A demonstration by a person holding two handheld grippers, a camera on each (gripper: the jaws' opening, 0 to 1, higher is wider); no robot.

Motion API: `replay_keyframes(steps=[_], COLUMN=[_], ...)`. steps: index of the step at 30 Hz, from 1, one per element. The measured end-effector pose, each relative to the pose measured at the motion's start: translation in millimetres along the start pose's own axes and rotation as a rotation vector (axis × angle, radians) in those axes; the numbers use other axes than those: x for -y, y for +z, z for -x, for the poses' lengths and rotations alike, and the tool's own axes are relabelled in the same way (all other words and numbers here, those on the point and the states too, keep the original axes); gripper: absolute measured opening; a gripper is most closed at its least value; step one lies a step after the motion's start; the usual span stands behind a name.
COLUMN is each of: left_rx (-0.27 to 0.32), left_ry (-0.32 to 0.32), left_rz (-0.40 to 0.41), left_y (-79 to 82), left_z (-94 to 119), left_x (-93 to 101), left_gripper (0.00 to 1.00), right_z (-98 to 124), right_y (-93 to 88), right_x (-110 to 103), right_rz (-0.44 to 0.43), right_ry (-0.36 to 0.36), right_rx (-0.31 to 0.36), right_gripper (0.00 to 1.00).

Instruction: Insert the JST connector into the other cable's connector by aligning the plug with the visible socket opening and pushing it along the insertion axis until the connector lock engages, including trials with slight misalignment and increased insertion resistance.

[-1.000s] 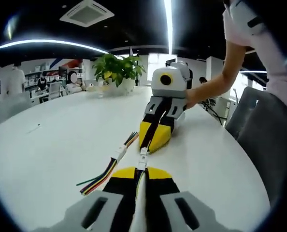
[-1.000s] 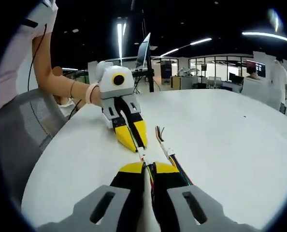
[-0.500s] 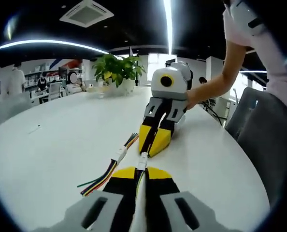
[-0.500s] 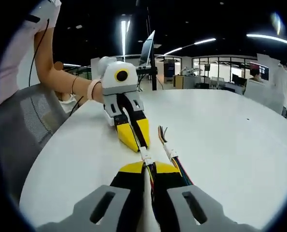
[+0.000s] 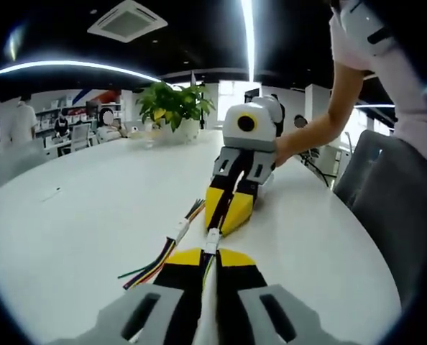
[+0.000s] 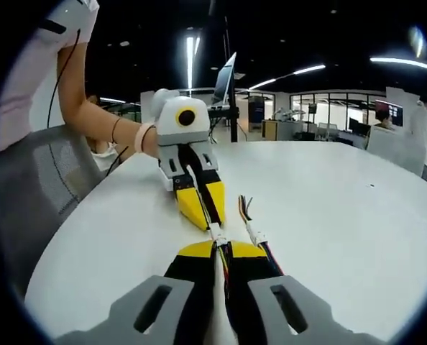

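Left claw, yellow-tipped with black pads, is pressed narrow on a bundle of multicoloured wires whose small white JST connector protrudes just past the tips. Directly opposite, the right claw points tip to tip at it. In the right gripper view, the right claw is likewise clamped on its own multicoloured wires, with the white connector joint between both tips and the left claw facing it. A second, loose white-plugged wire harness lies just beside on the white round tabletop. A potted green plant stands well apart.
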State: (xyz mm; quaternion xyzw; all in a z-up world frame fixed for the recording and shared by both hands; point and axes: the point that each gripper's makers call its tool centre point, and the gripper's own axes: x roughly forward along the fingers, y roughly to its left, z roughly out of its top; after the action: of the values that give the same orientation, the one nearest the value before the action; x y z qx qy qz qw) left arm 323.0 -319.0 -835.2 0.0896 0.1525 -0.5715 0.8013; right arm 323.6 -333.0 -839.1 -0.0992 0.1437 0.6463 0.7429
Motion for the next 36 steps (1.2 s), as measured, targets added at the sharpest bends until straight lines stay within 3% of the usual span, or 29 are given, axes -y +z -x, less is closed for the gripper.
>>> replay_keyframes(steps=[9,27,34,36], left_rx=[-0.015,-0.025,0.004,-0.016], left_ry=[0.007,0.017,0.030,0.033], left_rz=[-0.017,-0.040,0.003,-0.045], left_y=[-4.0,-2.3,1.3,0.5], left_z=[-2.5,-3.3,-5.0,-7.4], left_x=[-0.6,-2.8,-7.0,-6.5], left_gripper=[0.00,0.00,0.00,0.00], right_z=[-2.8,-7.0,-8.9,-10.4], right_y=[-9.7,-4.5,-1.3,-0.8], right_x=[5.1,6.1,7.5,5.4], right_rz=[-0.002,-0.040,-0.034,-0.005], right_ry=[0.009,0.002,-0.015,-0.013], right_rx=[-0.001,0.043,0.058,0.055], right_gripper=[0.02,0.02,0.02,0.03])
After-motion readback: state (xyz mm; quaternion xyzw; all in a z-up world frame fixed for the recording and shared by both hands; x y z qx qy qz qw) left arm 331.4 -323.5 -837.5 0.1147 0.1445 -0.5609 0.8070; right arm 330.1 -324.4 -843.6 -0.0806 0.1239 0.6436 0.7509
